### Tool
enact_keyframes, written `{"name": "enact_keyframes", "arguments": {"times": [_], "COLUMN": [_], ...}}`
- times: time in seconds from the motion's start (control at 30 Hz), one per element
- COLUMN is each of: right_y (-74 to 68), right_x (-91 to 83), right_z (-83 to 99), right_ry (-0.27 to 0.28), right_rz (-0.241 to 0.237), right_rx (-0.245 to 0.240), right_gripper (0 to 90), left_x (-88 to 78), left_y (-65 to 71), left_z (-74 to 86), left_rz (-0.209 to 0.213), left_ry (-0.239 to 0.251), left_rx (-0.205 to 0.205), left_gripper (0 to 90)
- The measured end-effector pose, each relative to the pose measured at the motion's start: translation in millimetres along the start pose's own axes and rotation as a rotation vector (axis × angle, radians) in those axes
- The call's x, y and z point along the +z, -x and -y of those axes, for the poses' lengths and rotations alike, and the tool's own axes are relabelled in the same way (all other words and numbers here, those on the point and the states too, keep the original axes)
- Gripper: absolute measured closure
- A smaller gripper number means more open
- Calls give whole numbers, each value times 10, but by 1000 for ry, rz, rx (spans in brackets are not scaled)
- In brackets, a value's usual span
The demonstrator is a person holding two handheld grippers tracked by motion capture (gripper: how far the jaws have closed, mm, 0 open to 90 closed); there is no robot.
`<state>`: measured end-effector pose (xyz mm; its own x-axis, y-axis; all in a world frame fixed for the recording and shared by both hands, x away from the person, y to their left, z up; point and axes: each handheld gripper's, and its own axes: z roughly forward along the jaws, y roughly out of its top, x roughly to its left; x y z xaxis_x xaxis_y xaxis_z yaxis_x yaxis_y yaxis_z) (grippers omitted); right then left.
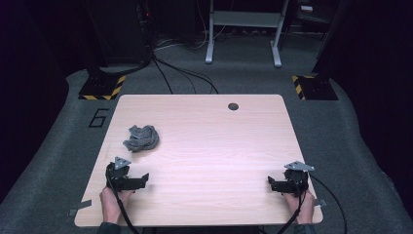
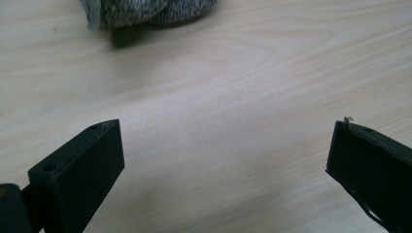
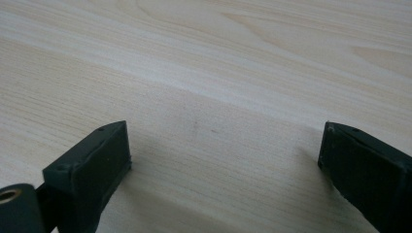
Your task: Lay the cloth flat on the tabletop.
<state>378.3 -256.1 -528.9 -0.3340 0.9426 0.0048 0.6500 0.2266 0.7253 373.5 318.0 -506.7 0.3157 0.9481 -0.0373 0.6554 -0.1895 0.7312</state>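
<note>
Item: crumpled grey knitted cloth [image 1: 141,138], left-far part of the pale wooden table [image 1: 214,126], just beyond the left gripper [image 1: 139,181]; judged light, soft, limp; pinch a raised fold. Left gripper: jaws wide, empty. Right gripper [image 1: 273,184], near-right: jaws wide, empty.

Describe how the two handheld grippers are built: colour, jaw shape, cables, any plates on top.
Both the left gripper and the right gripper are black, each topped by a grey three-cornered plate. Each has two blocky, flat-faced black jaws with small screw holes near the tips. A black cable trails from each back toward the person. The hands holding them are bare; dark cuffs show at the wrists.
</note>
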Motion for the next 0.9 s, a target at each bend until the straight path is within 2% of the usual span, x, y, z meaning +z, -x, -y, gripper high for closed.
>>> {"name": "enact_keyframes", "arguments": {"times": [0.17,0.27,0.4,0.63,0.67,0.9], "right_y": [-3,-5,-5,-4,-6,-5], "right_x": [1,-2,-2,-2,-2,-2], "right_z": [1,3,2,3,4,2], "right_ry": [1,2,2,2,3,2], "right_rz": [4,4,3,3,3,2], "right_rx": [0,3,3,0,2,1], "right_gripper": [42,44,44,46,46,46], "left_x": [-10,9,29,48,70,145], "left_y": [-9,-16,-56,-209,-254,-372], "left_z": [-139,-289,-426,-579,-617,-788], "left_rz": [-1,-14,-12,-13,-28,-39], "left_ry": [17,31,28,47,53,69], "left_rx": [14,36,38,6,0,-15], "left_gripper": [0,0,0,0,0,0]}}
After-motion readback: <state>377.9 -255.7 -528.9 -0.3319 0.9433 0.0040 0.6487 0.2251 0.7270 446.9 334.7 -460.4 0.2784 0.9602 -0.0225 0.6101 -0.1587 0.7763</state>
